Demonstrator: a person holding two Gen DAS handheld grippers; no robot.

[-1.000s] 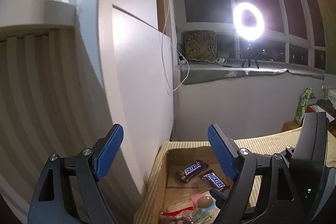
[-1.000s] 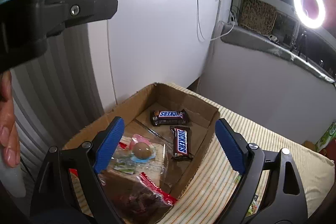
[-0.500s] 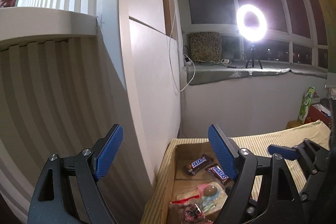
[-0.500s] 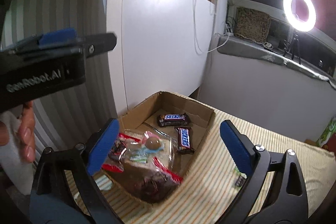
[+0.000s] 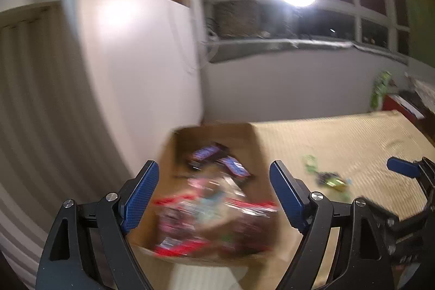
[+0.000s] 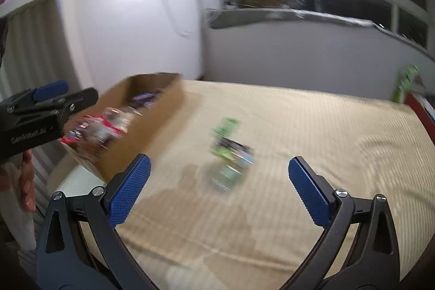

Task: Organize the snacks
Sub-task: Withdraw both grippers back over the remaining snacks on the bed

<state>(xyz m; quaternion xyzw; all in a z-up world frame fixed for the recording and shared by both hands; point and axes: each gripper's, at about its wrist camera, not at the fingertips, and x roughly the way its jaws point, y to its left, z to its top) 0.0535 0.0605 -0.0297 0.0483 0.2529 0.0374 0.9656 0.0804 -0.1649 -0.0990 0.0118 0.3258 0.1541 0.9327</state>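
Your right claw [image 6: 218, 189] is gaping, jaws just widened, empty, facing green snack packets [image 6: 231, 154] beside the cardboard box [image 6: 152, 127], while your left claw [image 5: 214, 193] is hanging apart, facing the box.

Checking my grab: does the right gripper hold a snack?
No, the right gripper is open and empty, with the green snack packets lying ahead of it.

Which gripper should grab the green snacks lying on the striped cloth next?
Probably the right gripper. It is open and empty, its jaws have just been opening, and the green snacks lie just ahead of it. The left gripper, also open, faces the cardboard box instead.
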